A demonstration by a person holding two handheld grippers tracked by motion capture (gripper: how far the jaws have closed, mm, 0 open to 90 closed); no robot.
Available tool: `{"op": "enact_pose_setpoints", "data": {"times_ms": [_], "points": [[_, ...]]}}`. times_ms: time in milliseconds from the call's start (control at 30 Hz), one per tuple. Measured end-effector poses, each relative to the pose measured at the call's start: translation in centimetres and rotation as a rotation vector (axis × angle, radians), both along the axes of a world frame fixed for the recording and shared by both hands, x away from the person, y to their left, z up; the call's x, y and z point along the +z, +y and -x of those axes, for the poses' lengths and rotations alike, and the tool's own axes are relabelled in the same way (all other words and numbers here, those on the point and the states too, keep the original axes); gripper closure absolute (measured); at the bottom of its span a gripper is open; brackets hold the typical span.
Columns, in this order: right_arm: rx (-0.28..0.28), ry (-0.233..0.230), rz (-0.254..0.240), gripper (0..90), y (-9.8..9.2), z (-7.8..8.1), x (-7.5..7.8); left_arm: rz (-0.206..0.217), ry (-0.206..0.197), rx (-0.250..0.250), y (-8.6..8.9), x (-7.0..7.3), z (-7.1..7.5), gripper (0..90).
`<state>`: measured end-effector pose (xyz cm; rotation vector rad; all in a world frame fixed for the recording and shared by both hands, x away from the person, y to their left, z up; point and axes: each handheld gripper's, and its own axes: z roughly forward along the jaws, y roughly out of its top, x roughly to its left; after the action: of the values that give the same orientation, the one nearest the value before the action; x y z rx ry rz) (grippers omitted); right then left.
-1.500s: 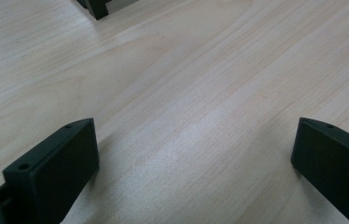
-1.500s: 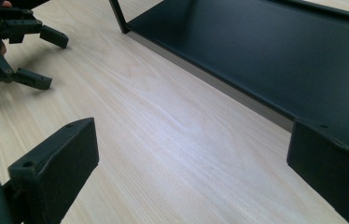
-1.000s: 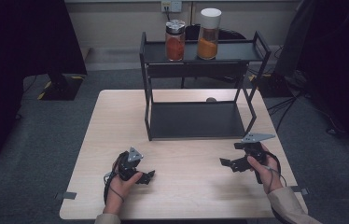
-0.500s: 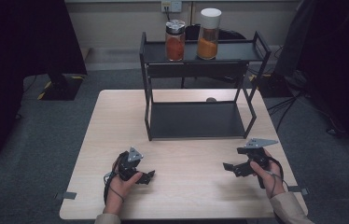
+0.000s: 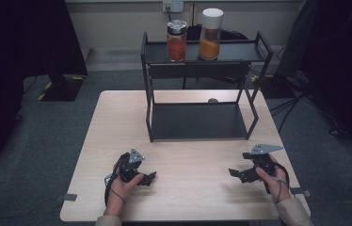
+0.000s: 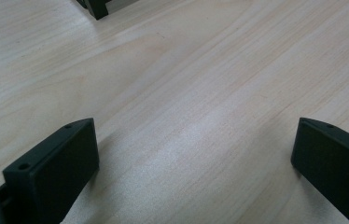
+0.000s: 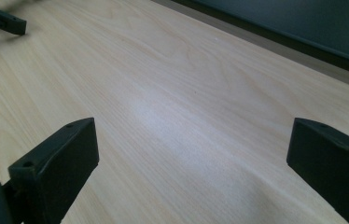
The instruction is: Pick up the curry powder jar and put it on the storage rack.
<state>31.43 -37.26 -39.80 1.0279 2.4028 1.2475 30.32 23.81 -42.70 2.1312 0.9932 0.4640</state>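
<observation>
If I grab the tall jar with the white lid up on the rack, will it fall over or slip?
The tall jar looks narrow for its height, so a push near the lid would probably tip it. Its clear wall looks smooth, maybe glass, so it could slip and break. It is nearly full of orange stuff, so likely heavy. It stands close beside the shorter jar on the black rack.

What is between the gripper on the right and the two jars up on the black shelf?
Mostly bare table. The right gripper rests open near the front edge. The red jar and orange jar stand on the top tier of the black shelf. Only the shelf's low top rail lies in front of them.
</observation>
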Motion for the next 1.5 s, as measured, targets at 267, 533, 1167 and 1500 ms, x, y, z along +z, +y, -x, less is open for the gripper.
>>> {"op": "enact_pose_setpoints", "data": {"times_ms": [267, 533, 1167, 1500], "points": [[-0.005, -0.001, 0.018, 1.0, -0.9, 0.5, -0.6, 0.000, 0.000, 0.000, 0.0, 0.0, 0.0, 0.0], [-0.011, 0.005, 0.038, 1.1, -1.6, 1.1, -1.1, 0.000, 0.000, 0.000, 0.0, 0.0, 0.0, 0.0], [-0.008, 0.009, 0.094, 1.2, -2.5, 2.0, -1.9, 0.000, 0.000, 0.000, 0.0, 0.0, 0.0, 0.0], [-0.004, -0.028, 0.155, 0.1, -2.9, 2.9, -2.3, 0.000, 0.000, 0.000, 0.0, 0.0, 0.0, 0.0]]}}
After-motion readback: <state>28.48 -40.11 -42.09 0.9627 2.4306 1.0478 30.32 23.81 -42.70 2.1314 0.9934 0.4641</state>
